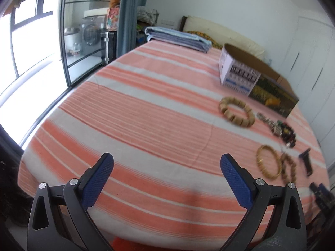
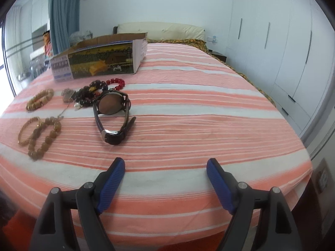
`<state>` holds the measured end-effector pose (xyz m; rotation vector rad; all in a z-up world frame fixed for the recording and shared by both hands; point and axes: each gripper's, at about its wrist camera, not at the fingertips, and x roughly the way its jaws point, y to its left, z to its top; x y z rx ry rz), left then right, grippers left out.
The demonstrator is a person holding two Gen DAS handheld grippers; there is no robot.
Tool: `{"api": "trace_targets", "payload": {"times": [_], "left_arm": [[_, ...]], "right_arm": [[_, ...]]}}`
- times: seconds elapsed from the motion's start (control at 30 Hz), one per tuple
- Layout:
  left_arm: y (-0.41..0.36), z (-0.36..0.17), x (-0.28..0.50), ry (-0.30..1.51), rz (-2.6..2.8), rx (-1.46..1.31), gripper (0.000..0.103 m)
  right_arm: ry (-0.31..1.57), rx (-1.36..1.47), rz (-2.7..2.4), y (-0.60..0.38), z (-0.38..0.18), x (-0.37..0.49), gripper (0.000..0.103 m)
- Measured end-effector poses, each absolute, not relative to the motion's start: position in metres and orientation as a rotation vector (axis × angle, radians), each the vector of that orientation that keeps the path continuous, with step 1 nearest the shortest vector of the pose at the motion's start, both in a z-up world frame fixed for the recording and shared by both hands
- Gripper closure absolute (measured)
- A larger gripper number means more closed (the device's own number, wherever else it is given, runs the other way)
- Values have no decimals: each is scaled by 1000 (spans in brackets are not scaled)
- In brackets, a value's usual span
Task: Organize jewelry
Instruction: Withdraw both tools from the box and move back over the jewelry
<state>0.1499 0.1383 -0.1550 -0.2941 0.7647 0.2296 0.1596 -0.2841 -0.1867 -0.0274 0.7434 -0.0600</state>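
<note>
1 cardboard box (image 2: 100, 59), 1 wristwatch (image 2: 112, 117), 6 bracelets (image 2: 39, 99), 1 pendant (image 2: 68, 95)

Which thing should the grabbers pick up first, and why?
Probably the watch: it lies nearest the open right gripper, apart from the tangled beads. Move the gripper forward and slightly left over its strap. The open box waits behind.

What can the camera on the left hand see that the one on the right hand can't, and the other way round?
Only the left wrist view shows the window, the washing machine and the folded blankets. Only the right wrist view shows the red bead bracelet, the white wardrobe and the wristwatch as a whole. Both show the striped bed, the open cardboard box, the chunky wooden bracelet, the gold bangle and a gripper with open, empty jaws: left gripper, right gripper.
</note>
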Motion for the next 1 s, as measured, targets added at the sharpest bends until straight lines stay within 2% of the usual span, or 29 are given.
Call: {"api": "trace_targets", "payload": {"times": [0.23,0.37,0.7,1.0], "left_arm": [[121,-169,151,777,233,-206,1],[108,-173,156,804,257,-91,0],[112,-171,147,778,236,-108,0],[82,-147,154,749,67,-134,1]], "right_arm": [[676,-8,-53,-288,-193,154,12],[654,-9,-50,-288,-193,152,11],[707,-15,-64,-284,-186,152,11],[704,-18,227,-232,-174,145,11]]}}
